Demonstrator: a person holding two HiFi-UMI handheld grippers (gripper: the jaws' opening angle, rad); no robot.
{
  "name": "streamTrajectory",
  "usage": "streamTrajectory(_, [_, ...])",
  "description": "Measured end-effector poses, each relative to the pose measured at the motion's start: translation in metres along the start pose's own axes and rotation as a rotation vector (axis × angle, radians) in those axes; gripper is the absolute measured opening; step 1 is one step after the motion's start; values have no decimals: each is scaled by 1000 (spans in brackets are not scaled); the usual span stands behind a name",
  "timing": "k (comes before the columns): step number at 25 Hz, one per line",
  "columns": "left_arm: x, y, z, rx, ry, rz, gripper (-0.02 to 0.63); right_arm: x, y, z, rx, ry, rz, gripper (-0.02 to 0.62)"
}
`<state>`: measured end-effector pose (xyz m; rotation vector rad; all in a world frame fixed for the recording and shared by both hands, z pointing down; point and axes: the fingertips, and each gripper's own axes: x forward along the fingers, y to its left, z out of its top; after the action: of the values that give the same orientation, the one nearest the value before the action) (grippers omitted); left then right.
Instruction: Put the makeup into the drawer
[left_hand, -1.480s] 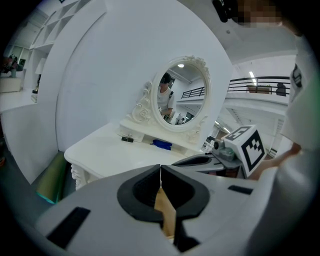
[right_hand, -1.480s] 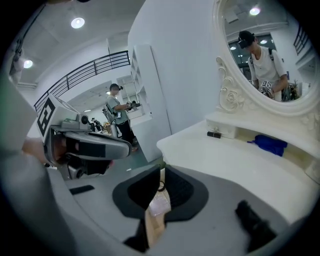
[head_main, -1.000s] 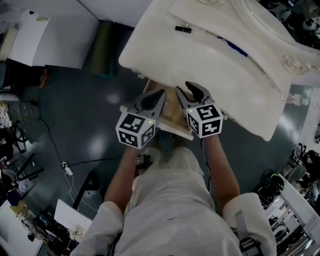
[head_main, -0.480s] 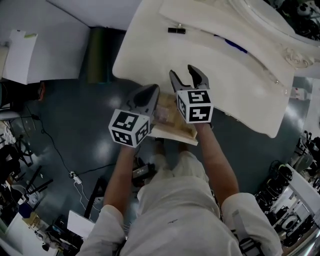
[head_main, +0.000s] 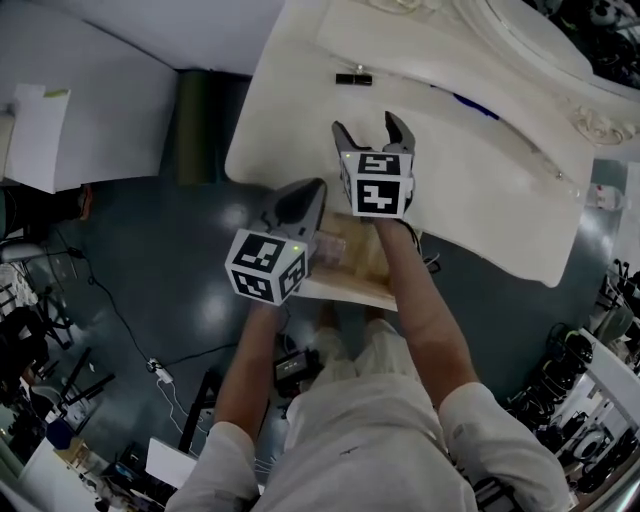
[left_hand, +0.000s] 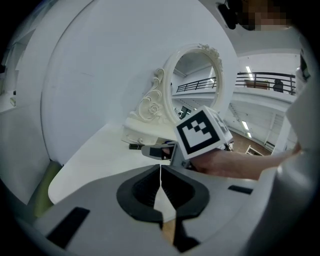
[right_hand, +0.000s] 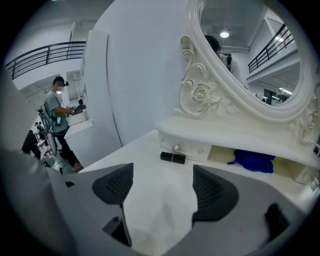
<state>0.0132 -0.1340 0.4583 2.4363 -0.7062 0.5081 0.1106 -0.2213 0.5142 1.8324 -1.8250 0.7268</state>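
A black makeup tube lies on the white vanity table, just in front of a small knobbed drawer; the right gripper view shows the tube ahead of the jaws. My right gripper hovers over the tabletop short of the tube. Its jaws have just been opening and stand wide with nothing between them. My left gripper is shut and empty, over an open wooden drawer under the table's front edge. In the left gripper view its closed jaws point toward the tube.
An ornate white mirror stands at the back of the table. A blue object sits in a niche beside the small drawer. A green bin stands on the dark floor to the table's left. A person stands far off.
My right gripper moved from over the open drawer up onto the tabletop toward the tube, and its jaws spread wider. My left gripper shifted a little and stays shut.
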Motion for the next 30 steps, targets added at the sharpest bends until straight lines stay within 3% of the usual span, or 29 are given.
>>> streamTrajectory(9, [8,6,0,9,15,-20,11,62,-21,12,4,46,-142,364])
streamTrajectory(16, [-2,12,-20,-11,43,4,11,93,-27,11,125,65,-174,367])
streamTrajectory(30, [-22,9,-43,-45,61,19,11,121,-30,8,137,107,-204,364])
